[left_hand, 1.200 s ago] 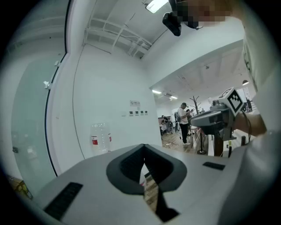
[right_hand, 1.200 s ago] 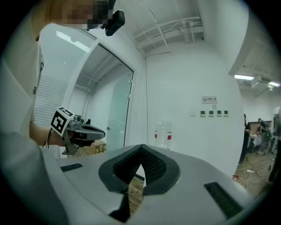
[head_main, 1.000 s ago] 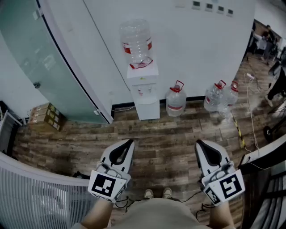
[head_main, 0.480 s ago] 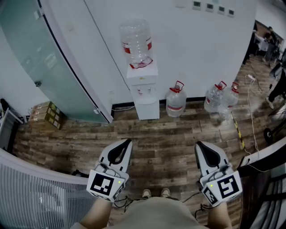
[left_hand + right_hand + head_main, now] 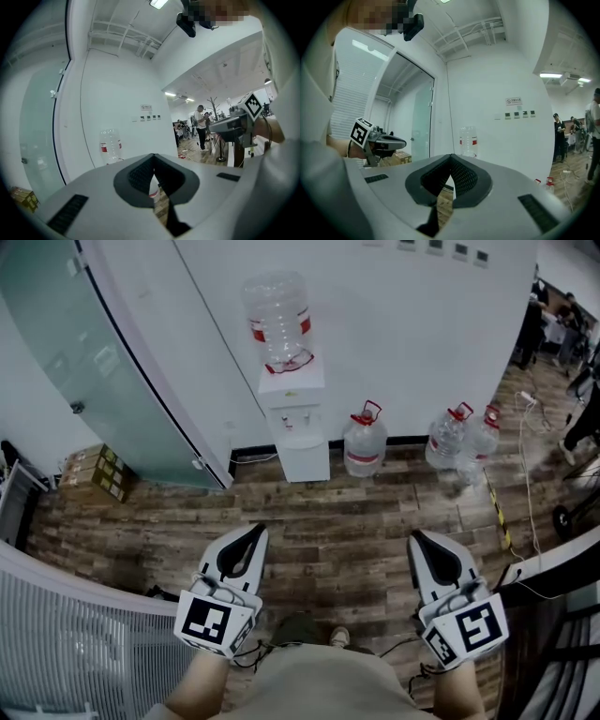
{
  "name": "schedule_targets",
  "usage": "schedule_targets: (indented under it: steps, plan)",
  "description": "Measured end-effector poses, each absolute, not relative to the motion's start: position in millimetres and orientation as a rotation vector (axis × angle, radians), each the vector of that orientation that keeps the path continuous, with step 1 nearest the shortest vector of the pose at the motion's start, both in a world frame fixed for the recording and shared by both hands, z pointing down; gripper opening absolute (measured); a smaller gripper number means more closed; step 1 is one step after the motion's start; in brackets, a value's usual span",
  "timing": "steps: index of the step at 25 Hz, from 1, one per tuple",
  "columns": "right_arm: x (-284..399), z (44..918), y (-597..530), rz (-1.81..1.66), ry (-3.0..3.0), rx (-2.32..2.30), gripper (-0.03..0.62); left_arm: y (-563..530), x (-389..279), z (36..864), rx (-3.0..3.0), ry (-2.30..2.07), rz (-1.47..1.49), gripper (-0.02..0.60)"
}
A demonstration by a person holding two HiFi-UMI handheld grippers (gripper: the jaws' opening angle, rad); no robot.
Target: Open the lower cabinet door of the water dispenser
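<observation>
Inspector: Wood-plank floor (image 5: 356, 521), findings?

Operator: I note the white water dispenser (image 5: 292, 418) with its clear bottle stands at the wall, well ahead, lower cabinet door (image 5: 306, 461) facing me. My left gripper (image 5: 253, 531) lies nearer than my right gripper (image 5: 419, 538). Both are clenched and empty.

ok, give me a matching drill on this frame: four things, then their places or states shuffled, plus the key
Things:
1. water dispenser
2. cardboard box
3. spare jug
4. right gripper

Places or states:
A. shut, nothing between the jaws
B. on the floor, just right of the dispenser
C. far left, at the foot of the glass door
D. against the white wall, bottle on top

Pairs: 1-D, 2-C, 3-B, 4-A
</observation>
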State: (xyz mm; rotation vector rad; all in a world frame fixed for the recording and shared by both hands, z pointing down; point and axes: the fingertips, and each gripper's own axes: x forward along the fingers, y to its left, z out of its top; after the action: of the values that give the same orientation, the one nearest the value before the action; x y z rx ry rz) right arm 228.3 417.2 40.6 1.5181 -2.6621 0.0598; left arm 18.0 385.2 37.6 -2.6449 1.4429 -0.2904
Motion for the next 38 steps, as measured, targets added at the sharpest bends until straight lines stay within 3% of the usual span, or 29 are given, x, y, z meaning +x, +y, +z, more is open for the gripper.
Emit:
schedule_targets:
  steps: [13, 38]
  plan:
    - [208, 70, 355, 0.117, -2.662, 1.448, 0.006, 325, 5, 64, -2.659, 1.468, -0.290, 0.005]
    - [78, 56, 64, 0.120, -2.601, 1.434, 0.006, 41, -109, 65, -2.734, 1.417, -0.295, 0.005]
